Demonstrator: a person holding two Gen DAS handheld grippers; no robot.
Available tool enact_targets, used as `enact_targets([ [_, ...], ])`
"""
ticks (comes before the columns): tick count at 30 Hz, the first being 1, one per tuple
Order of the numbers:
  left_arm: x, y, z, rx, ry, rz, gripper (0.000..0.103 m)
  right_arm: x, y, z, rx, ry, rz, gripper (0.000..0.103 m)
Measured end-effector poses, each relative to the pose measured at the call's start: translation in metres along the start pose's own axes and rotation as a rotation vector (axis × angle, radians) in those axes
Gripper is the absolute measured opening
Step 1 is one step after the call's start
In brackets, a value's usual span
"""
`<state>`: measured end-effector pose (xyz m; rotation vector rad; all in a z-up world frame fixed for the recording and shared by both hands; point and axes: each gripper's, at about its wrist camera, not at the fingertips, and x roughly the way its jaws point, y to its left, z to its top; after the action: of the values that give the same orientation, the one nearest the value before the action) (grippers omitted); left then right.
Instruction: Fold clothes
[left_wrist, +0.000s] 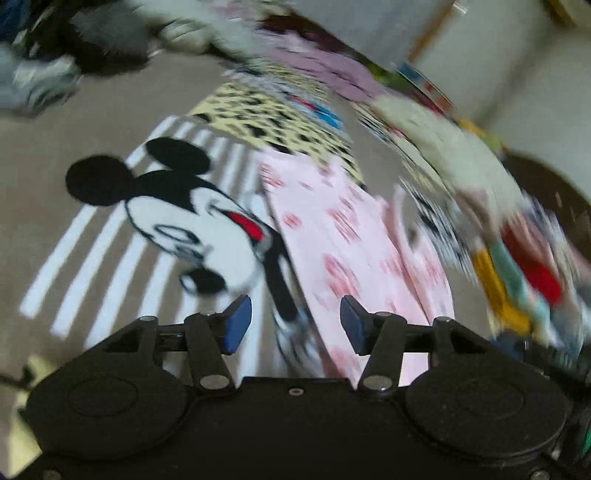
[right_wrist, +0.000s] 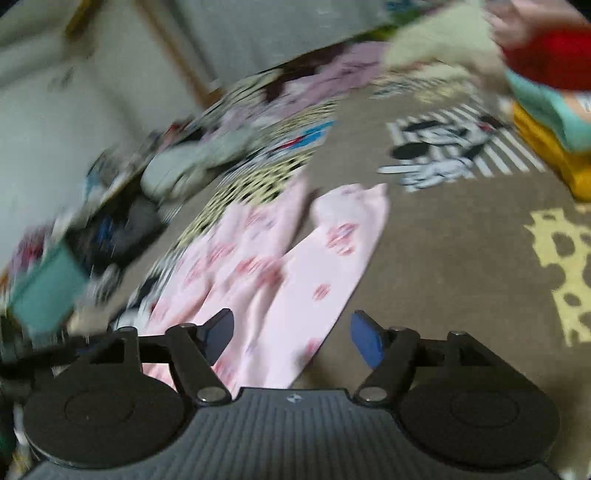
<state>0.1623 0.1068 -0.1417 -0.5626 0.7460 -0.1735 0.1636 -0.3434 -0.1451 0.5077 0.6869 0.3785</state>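
A pale pink garment with red prints (left_wrist: 347, 236) lies spread on the brown cartoon-mouse rug (left_wrist: 110, 122). My left gripper (left_wrist: 295, 321) hovers open above its near edge, blue pads apart, nothing between them. In the right wrist view the same pink garment (right_wrist: 295, 266) shows two legs lying flat, and my right gripper (right_wrist: 291, 338) stands open over its lower part, holding nothing. Both views are blurred by motion.
A yellow cloth with black spots (left_wrist: 273, 122) lies beyond the pink garment. Stacked folded clothes in red, teal and yellow (left_wrist: 517, 273) sit at the right. A heap of dark and grey clothes (left_wrist: 74, 44) fills the far left. White walls (right_wrist: 74, 110) stand behind.
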Motion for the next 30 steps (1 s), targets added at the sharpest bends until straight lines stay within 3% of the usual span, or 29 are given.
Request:
enact_targets([
  [3, 0.027, 0.014, 0.021, -0.086, -0.009, -0.007, 0.052, 0.031, -0.027, 0.016, 0.129, -0.014, 0.006, 0.07],
  [8, 0.063, 0.027, 0.056, -0.143, -0.023, -0.035, 0.052, 0.068, -0.059, 0.036, 0.29, -0.064, 0.043, 0.07],
  [13, 0.099, 0.039, 0.084, -0.213, -0.038, -0.089, 0.052, 0.091, -0.067, 0.053, 0.305, -0.092, 0.074, 0.07],
  [17, 0.122, 0.036, 0.103, -0.198, -0.039, -0.099, 0.051, 0.108, -0.068, 0.063, 0.281, -0.091, 0.084, 0.068],
  [20, 0.134, 0.032, 0.115, -0.174, -0.034, -0.102, 0.048, 0.117, -0.068, 0.067, 0.275, -0.095, 0.07, 0.055],
  [21, 0.138, 0.031, 0.117, -0.164, -0.033, -0.089, 0.037, 0.118, -0.067, 0.068, 0.275, -0.094, 0.067, 0.046],
  [22, 0.141, 0.03, 0.118, -0.154, -0.031, -0.074, 0.015, 0.119, -0.067, 0.069, 0.276, -0.094, 0.064, 0.038],
  [23, 0.143, 0.03, 0.12, -0.14, -0.026, -0.051, 0.005, 0.119, -0.068, 0.068, 0.28, -0.093, 0.064, 0.022],
  [24, 0.142, 0.03, 0.12, -0.129, -0.032, -0.042, 0.001, 0.118, -0.068, 0.067, 0.284, -0.093, 0.064, 0.014],
  [30, 0.1, 0.031, 0.116, -0.078, -0.136, -0.002, 0.0, 0.081, -0.071, 0.066, 0.29, -0.212, 0.023, 0.009],
])
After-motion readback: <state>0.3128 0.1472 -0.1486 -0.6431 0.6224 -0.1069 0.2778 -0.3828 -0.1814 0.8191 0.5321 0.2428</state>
